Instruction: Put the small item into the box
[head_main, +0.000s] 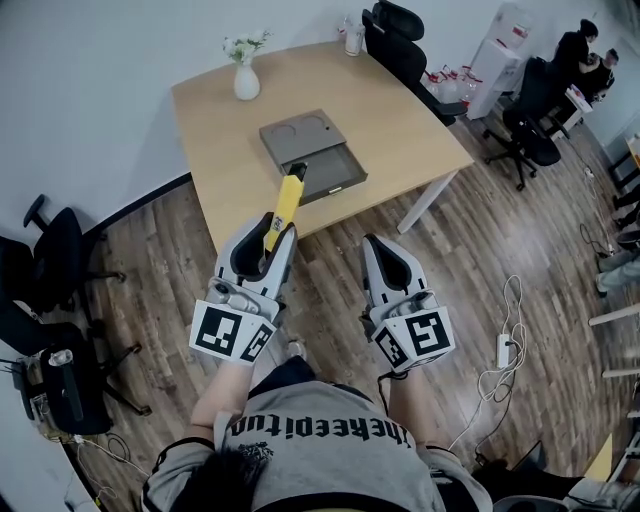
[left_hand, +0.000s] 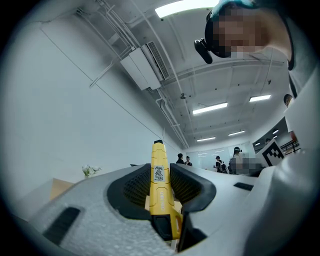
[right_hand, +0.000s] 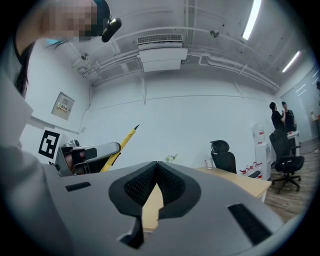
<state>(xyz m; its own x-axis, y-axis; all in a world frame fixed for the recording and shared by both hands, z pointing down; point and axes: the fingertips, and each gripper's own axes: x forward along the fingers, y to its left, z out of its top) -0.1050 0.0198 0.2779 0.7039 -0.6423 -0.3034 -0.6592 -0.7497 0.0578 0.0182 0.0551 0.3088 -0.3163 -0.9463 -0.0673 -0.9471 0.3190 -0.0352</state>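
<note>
The left tongs (head_main: 276, 236) squeeze the yellow tool (head_main: 288, 198) by its bottom end; it looks light, stiff and smooth, so it may slip. The right tongs (head_main: 374, 248) are closed on nothing

Box (head_main: 312, 155) lies centrally on table (head_main: 420, 140), open tray part on its near side. Bare top all round box, widest to its right. Vase (head_main: 246, 78) stands well behind-left of box, office chair (head_main: 400, 50) far behind-right, off the table. Yellow tool (head_main: 284, 205) clamped in L gripper (head_main: 277, 235) juts twd box's near-left corner.
</note>
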